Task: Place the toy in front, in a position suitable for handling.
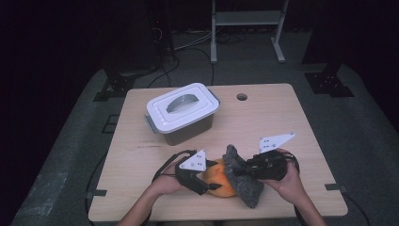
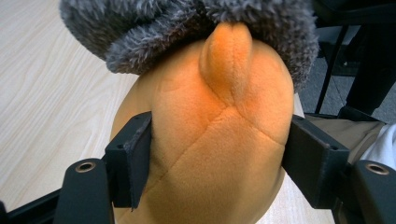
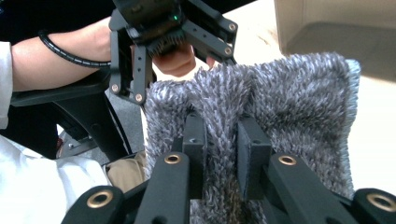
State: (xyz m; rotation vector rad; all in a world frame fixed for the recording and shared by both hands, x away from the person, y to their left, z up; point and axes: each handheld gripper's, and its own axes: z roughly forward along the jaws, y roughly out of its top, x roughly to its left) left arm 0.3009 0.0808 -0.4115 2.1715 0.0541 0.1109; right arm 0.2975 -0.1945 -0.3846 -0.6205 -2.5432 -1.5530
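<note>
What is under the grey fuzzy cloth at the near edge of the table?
An orange plush toy sits partly under the grey cloth, its nub poking out. The left gripper clamps the toy; the right gripper pinches the cloth. The toy's covered part is hidden.

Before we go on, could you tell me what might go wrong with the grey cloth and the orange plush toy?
The right gripper pinches only a fold of the grey cloth, so it might slip free. The orange plush toy sits between the left gripper's jaws; being soft and round, it could squirm out. Both lie near the table's front edge and could drop off.
</note>
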